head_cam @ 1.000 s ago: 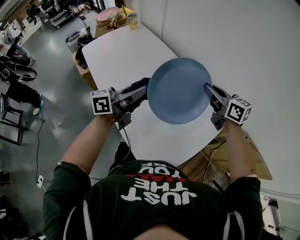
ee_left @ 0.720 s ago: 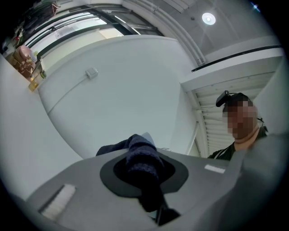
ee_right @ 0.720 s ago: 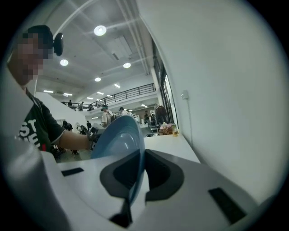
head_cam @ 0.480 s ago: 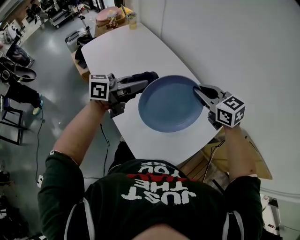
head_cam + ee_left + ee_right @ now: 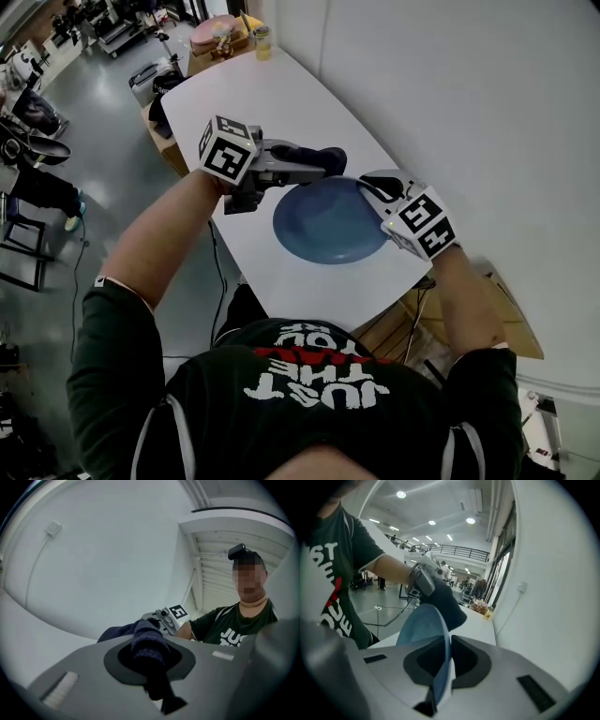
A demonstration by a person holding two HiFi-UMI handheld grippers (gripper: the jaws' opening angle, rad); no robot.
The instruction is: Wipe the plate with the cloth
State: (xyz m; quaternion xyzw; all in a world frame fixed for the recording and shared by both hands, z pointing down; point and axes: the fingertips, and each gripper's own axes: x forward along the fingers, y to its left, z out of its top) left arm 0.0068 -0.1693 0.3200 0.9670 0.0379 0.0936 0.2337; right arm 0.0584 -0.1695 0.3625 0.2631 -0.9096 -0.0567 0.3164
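Your left gripper (image 5: 323, 162) closed on dark cloth (image 5: 146, 644); your right gripper (image 5: 372, 190) pinches blue plate (image 5: 323, 227) rim above table (image 5: 253, 103).

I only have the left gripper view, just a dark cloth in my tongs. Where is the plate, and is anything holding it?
Observer: The right tongs are shut on the rim of the blue plate.
Operator: How near is my cloth to it?
Observer: In the head view the cloth sits at the plate's far rim, close to the right tongs. I cannot confirm that they touch.
Operator: What is underneath?
Observer: The white table. The plate is over its near end.
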